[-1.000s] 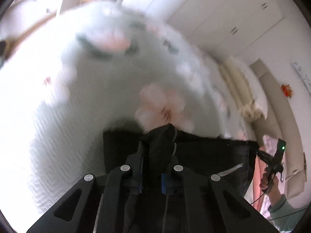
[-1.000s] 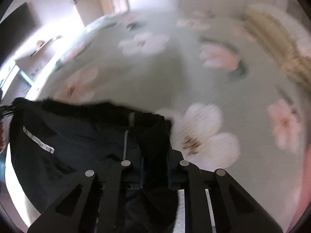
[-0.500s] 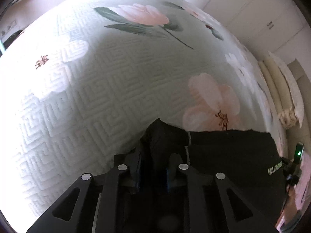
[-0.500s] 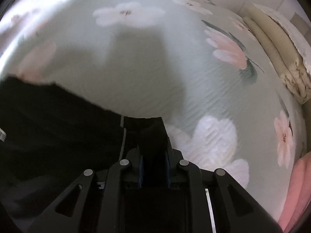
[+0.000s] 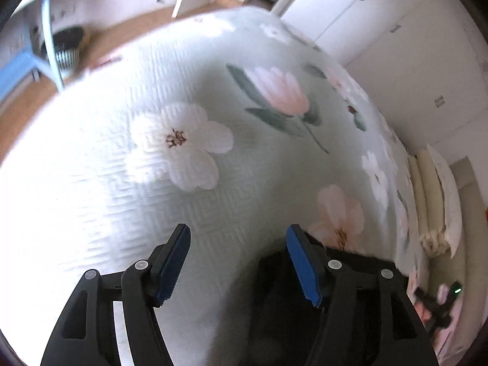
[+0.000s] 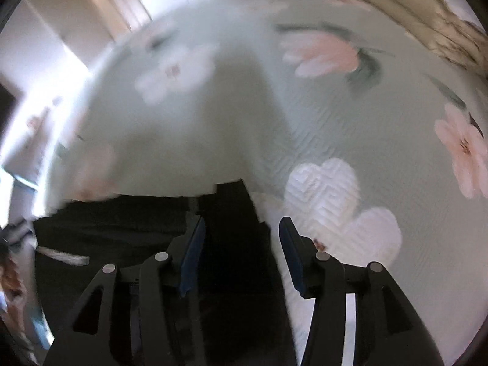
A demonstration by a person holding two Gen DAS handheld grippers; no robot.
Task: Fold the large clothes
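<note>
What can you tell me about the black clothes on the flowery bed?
The black garment looks like soft, dark cloth lying spread on the flowery bedspread. A pale strip, perhaps a label, shows near its left side in the right wrist view. One corner sticks up between the right tongs, whose jaws have just been opening and no longer pinch it. The left tongs have been opening too, with only bedspread between them; the garment's edge lies under their right finger. Its full shape is hidden.

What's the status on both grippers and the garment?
Left gripper open, jaws just opened, nothing between. Right gripper open, just released black garment. Garment lies on floral bedspread. Nothing obstructing.
</note>
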